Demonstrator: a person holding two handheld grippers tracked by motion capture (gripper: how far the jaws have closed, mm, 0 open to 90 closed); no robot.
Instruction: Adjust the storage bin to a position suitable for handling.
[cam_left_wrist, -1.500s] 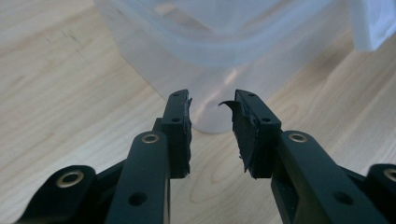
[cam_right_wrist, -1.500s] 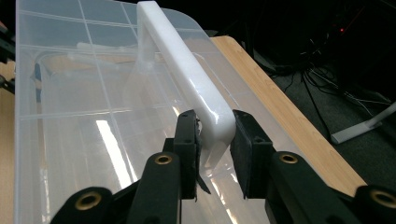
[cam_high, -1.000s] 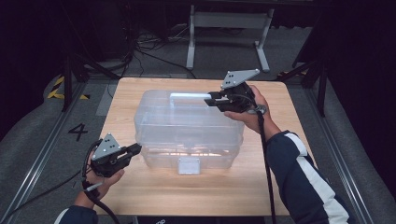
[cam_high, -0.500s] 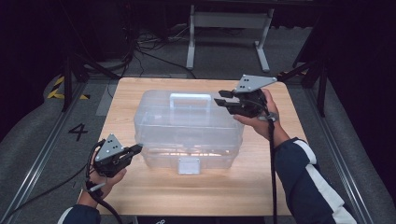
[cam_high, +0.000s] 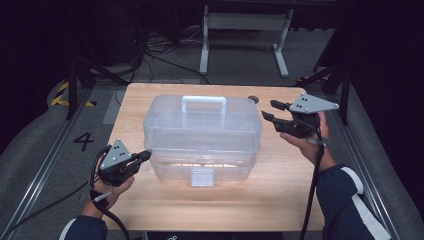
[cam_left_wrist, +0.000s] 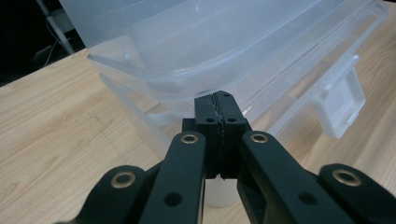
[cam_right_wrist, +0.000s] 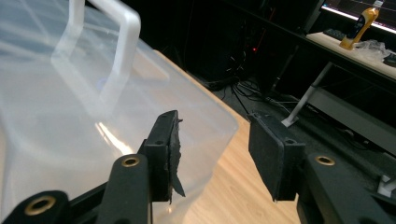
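table (cam_high: 280, 200) brightly lit | surroundings dark | glare on box (cam_high: 202, 131) | near tools blurred

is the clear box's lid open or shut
Shut: the lid sits flat on the clear box, and its front latch lies down.

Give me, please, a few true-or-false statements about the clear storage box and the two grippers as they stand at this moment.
1. The right gripper is open. True.
2. The left gripper clamps the box's handle. False: its jaws are shut on nothing, beside the lower left end of the clear box.
3. The box's lid is down. True.
4. The box stands on a metal table. False: the table is wooden.
5. The latch faces the person. True.
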